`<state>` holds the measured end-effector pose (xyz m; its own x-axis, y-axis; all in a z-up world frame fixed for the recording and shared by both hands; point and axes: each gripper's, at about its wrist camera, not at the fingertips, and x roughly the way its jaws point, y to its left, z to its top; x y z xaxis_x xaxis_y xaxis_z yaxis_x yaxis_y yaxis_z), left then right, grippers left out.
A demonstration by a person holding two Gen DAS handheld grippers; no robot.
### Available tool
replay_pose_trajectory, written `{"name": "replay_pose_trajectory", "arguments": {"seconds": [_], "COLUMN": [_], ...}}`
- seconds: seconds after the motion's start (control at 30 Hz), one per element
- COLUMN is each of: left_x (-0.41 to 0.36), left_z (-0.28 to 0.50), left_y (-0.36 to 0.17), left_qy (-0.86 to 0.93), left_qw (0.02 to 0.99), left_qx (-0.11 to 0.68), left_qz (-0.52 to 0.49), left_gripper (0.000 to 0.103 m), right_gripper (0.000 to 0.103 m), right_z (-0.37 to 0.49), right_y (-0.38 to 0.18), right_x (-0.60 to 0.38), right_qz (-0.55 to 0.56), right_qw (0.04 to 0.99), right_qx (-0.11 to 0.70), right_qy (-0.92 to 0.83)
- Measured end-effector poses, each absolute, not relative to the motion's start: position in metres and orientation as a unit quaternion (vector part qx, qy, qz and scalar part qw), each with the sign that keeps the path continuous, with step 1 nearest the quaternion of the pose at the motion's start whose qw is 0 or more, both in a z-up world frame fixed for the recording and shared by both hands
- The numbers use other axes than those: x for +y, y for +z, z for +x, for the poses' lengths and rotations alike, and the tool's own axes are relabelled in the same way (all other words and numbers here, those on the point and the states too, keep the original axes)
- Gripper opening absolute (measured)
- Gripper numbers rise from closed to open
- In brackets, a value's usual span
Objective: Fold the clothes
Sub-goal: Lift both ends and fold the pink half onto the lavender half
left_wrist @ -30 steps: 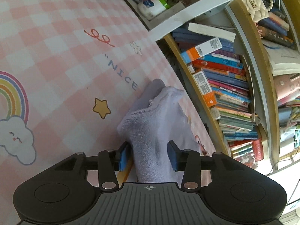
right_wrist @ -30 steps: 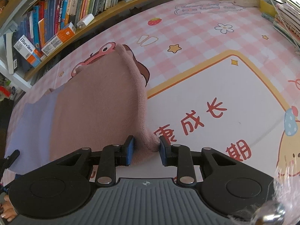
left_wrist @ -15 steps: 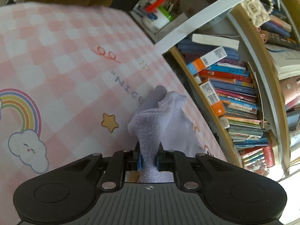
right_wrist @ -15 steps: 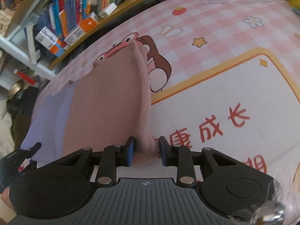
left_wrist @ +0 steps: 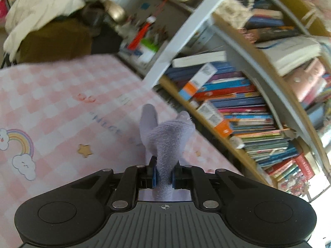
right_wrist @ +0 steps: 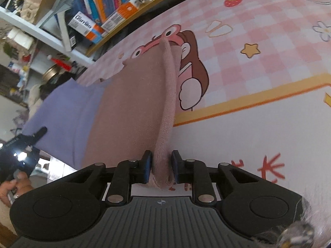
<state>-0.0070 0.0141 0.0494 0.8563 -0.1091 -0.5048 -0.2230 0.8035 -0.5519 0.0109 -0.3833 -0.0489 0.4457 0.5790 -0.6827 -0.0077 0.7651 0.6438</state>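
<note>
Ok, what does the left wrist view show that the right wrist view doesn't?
Only the left wrist view shows the left claw shut on the garment's lavender end, and a rainbow print. Only the right shows the right claw shut on the pink end, and the garment's spread. Both show the pink checked cloth and the bookshelf.

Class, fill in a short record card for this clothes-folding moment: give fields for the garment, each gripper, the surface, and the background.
garment: knitted piece, pink section with a lavender section at the far left, partly lifted
left gripper: shut on the lavender end
right gripper: shut on the pink edge
surface: pink checked cloth with cartoon prints, stars and a strawberry
background: bookshelf packed with books beside the table
image quality: left wrist view blurred
</note>
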Motion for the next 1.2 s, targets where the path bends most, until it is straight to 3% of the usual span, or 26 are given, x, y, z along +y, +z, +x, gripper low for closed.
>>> {"name": "replay_pose_trajectory", "arguments": {"seconds": [0.17,0.37,0.53,0.67,0.8,0.87,0.9,1.07,1.2], "left_x": [-0.048,-0.168,-0.239,-0.246,-0.235,-0.227,-0.224,-0.186,-0.149], "left_z": [-0.021,-0.035,-0.031,-0.036,-0.039,-0.047,-0.052,-0.074,-0.071], "left_y": [0.074,0.053,-0.002,-0.02,-0.007,0.007,0.014,0.043,0.046], "left_qy": [0.002,-0.048,-0.076,-0.084,-0.1,-0.112,-0.118,-0.113,-0.036], "left_qw": [0.945,0.956,0.907,0.898,0.906,0.916,0.921,0.948,0.956], "left_qx": [0.247,0.29,0.361,0.356,0.36,0.35,0.341,0.295,0.289], "left_qz": [-0.215,0.01,0.205,0.245,0.2,0.163,0.147,0.039,-0.026], "left_gripper": [0.011,0.012,0.025,0.031,0.042,0.042,0.042,0.043,0.041], "right_gripper": [0.019,0.019,0.019,0.019,0.022,0.037,0.039,0.041,0.042], "right_z": [0.019,0.023,0.025,0.027,0.027,0.027,0.028,0.042,0.066], "right_y": [-0.054,-0.058,-0.06,-0.061,-0.059,-0.05,-0.045,-0.018,-0.016], "right_x": [-0.389,-0.397,-0.4,-0.401,-0.403,-0.41,-0.415,-0.431,-0.42], "right_qz": [0.289,0.295,0.299,0.301,0.3,0.296,0.299,0.318,0.329], "right_qw": [0.791,0.78,0.774,0.772,0.771,0.783,0.788,0.801,0.787], "right_qx": [0.494,0.493,0.493,0.493,0.494,0.481,0.471,0.425,0.432], "right_qy": [0.218,0.247,0.26,0.267,0.268,0.261,0.261,0.277,0.293]}}
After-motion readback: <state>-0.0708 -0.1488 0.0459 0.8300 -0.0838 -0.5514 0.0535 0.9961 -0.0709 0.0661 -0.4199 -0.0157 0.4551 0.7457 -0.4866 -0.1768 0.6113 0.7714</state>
